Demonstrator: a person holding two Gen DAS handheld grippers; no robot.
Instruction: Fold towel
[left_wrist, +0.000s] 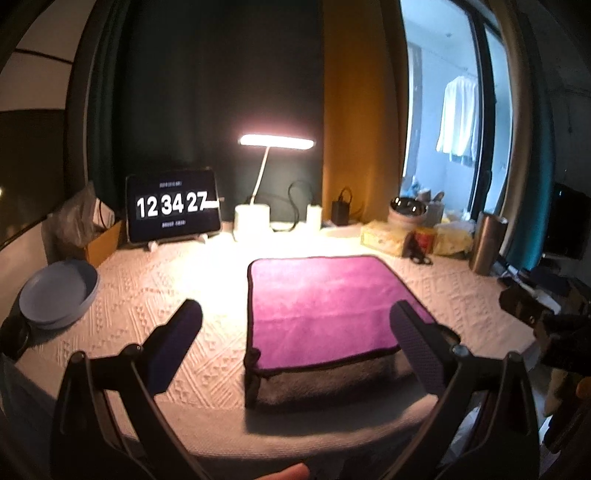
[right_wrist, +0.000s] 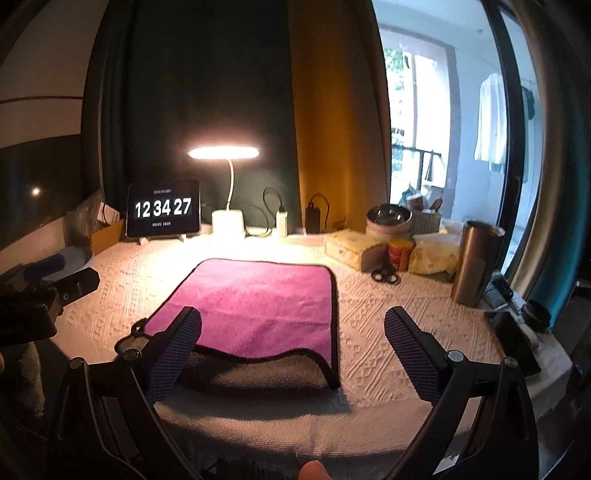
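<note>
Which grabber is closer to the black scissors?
Right. The right gripper hangs over the towel's near right edge, with the scissors ahead to its right. The left gripper is at the towel's left side, farther away. Both jaws are open.

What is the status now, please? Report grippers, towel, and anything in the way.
Left gripper open, right gripper open, both empty. Towel folded once, purple side up, near edge lifted. Scissors lie apart; nothing blocks.

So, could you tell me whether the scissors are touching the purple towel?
Apart: the right wrist view shows bare tablecloth between the scissors and the towel.
</note>
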